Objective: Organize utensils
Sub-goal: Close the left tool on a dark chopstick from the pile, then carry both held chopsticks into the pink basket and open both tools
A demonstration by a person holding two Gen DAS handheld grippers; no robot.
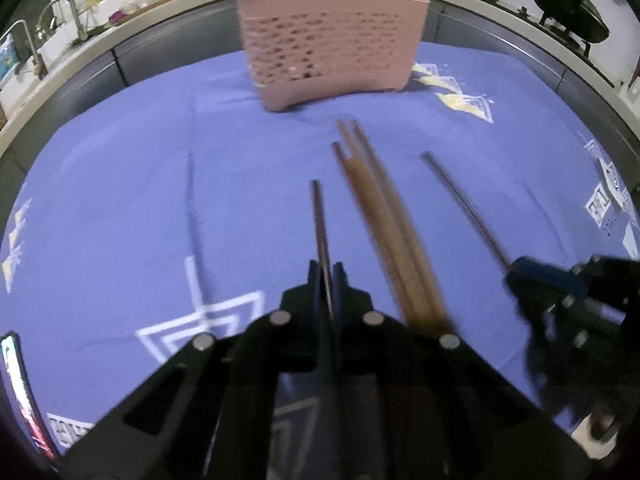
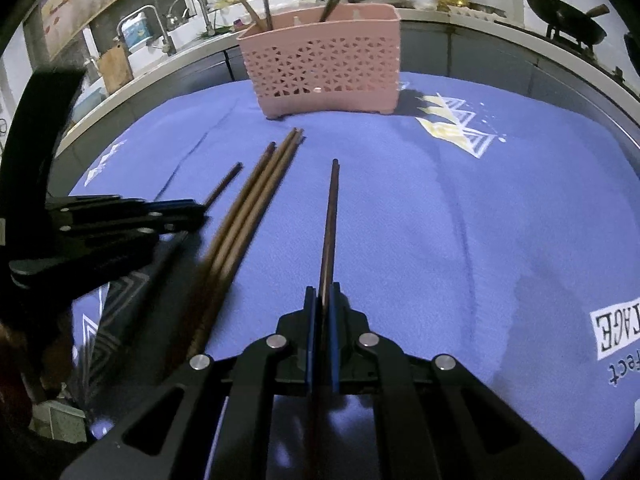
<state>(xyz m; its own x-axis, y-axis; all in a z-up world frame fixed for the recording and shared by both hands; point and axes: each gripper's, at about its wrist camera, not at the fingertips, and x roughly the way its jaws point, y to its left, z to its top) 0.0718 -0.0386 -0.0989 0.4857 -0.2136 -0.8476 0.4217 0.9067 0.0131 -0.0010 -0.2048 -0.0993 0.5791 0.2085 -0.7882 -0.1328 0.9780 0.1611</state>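
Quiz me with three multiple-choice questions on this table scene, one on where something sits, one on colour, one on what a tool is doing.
1. Where do the loose chopsticks lie?
A. between the two tools
B. inside the sink
C. on the wok

2. What colour is the utensil basket?
A. green
B. pink
C. white

3. What is the right tool doing?
A. gaping wide, holding nothing
B. clamped on a spoon
C. shut on a dark chopstick

Answers:
1 A, the bundle rests on the blue cloth with the left tool on one side and the right on the other.
2 B, its lattice walls are pink.
3 C, the dark chopstick runs out from between its closed pads.
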